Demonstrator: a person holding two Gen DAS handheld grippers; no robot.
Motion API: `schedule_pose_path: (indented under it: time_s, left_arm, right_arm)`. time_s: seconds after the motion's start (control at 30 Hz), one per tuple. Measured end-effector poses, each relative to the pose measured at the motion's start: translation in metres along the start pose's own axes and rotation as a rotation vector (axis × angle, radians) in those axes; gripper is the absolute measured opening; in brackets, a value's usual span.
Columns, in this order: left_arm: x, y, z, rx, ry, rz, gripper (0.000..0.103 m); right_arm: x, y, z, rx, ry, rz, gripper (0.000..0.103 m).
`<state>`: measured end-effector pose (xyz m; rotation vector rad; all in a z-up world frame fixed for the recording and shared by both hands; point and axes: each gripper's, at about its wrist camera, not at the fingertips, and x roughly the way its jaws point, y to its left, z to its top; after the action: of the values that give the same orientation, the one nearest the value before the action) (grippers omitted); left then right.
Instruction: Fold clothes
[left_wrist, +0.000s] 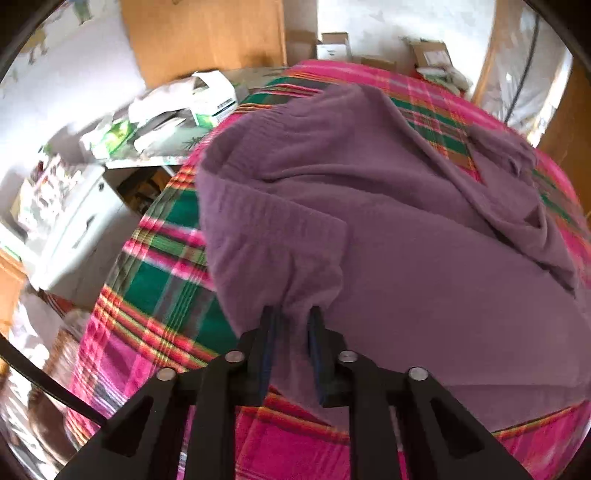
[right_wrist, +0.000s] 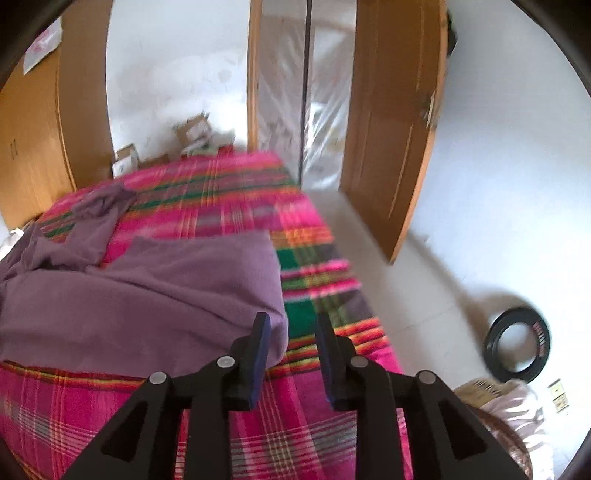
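My left gripper (left_wrist: 291, 314) is clamped on a bunched fold of the soft purple fleece garment (left_wrist: 388, 221), the cloth pinched between its two black fingers (left_wrist: 266, 332) and gathered into pleats just above them. The garment lies spread over the pink, green and orange plaid blanket (left_wrist: 159, 280) that covers the bed, one crumpled part of it lying towards the far side. My right gripper (right_wrist: 293, 323) hangs above the near right corner of the garment (right_wrist: 155, 288), its fingers (right_wrist: 260, 339) standing apart with nothing between them; only blanket (right_wrist: 317, 280) shows in the gap. A black ring (right_wrist: 519, 347) lies on the pale floor (right_wrist: 424, 295) beside the bed.
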<state>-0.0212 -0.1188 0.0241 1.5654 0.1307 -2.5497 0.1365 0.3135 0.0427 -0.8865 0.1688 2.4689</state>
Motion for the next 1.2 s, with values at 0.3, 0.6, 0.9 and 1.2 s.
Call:
schedule_pose_path:
  time_s: [0.3,0.6,0.9,1.2]
  left_arm:
    - [-0.006,0.044,-0.015,-0.159,-0.035,-0.123,0.011]
    - [-0.002,0.079,-0.025,-0.275,-0.030,-0.241,0.012]
    - [0.002,0.105,-0.031,-0.296,-0.036,-0.492,0.026]
    - [0.011,0.113,-0.026,-0.381,0.024,-0.802,0.034]
  right_arm:
    - [-0.051,0.093,0.000,-0.205,-0.078,0.439,0.026]
    - [-0.033,0.246,-0.028,-0.511,0.178,0.846,0.026]
    - [-0.042,0.325,-0.045,-0.688,0.182,0.891,0.032]
    - [-0.031,0.338,-0.050,-0.644,0.272,0.978,0.037]
